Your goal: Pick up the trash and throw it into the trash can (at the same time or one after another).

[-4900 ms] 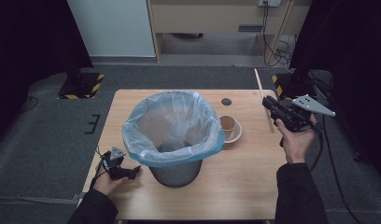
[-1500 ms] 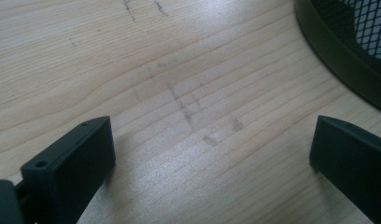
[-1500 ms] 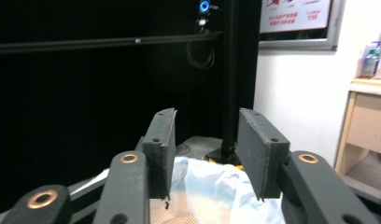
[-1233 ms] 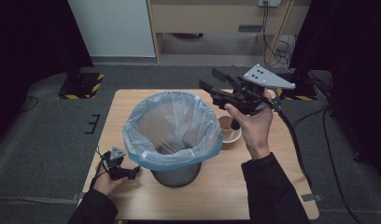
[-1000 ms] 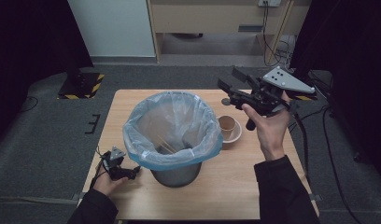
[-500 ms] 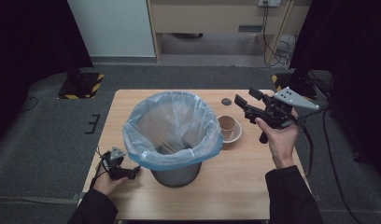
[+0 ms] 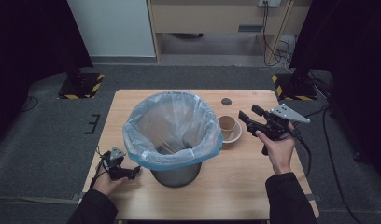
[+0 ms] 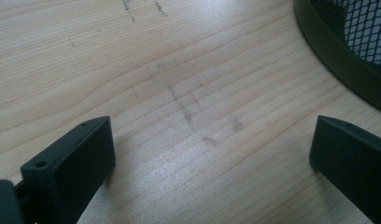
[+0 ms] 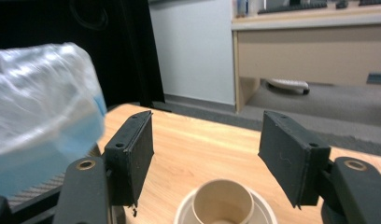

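A grey mesh bin [image 7: 175, 172] lined with a pale blue bag [image 7: 172, 123] stands mid-table; thin wooden sticks [image 7: 165, 143] lie inside it. My right gripper [image 7: 248, 116] hovers open and empty just right of a paper cup [image 7: 226, 125] that sits in a small white bowl [image 7: 234, 135]. In the right gripper view the cup [image 9: 222, 202] is low between the jaws, the bag [image 9: 39, 116] at left. My left gripper [image 7: 131, 172] rests open on the table by the bin's base [image 8: 347, 51], nothing between its fingers [image 8: 72, 163].
A small dark round disc [image 7: 226, 101] lies on the table [image 7: 254, 186] behind the cup. Beyond the far edge are grey floor, a white panel and a wooden desk [image 9: 314, 37]. Black stands with hazard stripes [image 7: 79, 86] flank the table.
My right gripper was over the bin's far right rim a second ago; it has drawn back rightward and down to beside the cup, open and empty. The left gripper has stayed put.
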`<state>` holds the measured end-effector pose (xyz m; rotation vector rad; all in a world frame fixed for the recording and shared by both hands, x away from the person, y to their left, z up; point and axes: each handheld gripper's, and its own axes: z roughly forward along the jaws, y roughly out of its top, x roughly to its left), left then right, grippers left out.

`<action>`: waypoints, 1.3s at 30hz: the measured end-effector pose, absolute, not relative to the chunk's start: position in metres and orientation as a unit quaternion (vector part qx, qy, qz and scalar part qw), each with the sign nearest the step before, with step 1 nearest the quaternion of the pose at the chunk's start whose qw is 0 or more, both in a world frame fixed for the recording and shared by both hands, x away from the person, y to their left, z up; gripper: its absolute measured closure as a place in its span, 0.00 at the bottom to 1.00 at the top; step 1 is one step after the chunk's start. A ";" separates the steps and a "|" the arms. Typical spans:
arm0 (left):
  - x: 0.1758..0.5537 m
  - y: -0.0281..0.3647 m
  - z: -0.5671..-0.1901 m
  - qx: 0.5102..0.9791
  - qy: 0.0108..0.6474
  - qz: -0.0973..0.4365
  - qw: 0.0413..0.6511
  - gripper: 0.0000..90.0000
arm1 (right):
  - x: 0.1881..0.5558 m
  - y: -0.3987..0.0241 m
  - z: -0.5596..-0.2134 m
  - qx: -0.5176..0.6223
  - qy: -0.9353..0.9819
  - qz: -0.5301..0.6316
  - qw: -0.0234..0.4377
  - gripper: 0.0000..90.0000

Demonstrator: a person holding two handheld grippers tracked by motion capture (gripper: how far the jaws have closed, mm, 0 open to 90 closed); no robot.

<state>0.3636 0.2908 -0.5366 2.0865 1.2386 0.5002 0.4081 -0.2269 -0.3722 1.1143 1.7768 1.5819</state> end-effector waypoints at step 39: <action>0.364 0.290 -0.537 0.796 0.473 0.191 0.326 0.00 | 0.484 -0.204 -0.460 0.470 0.724 0.446 0.236 0.61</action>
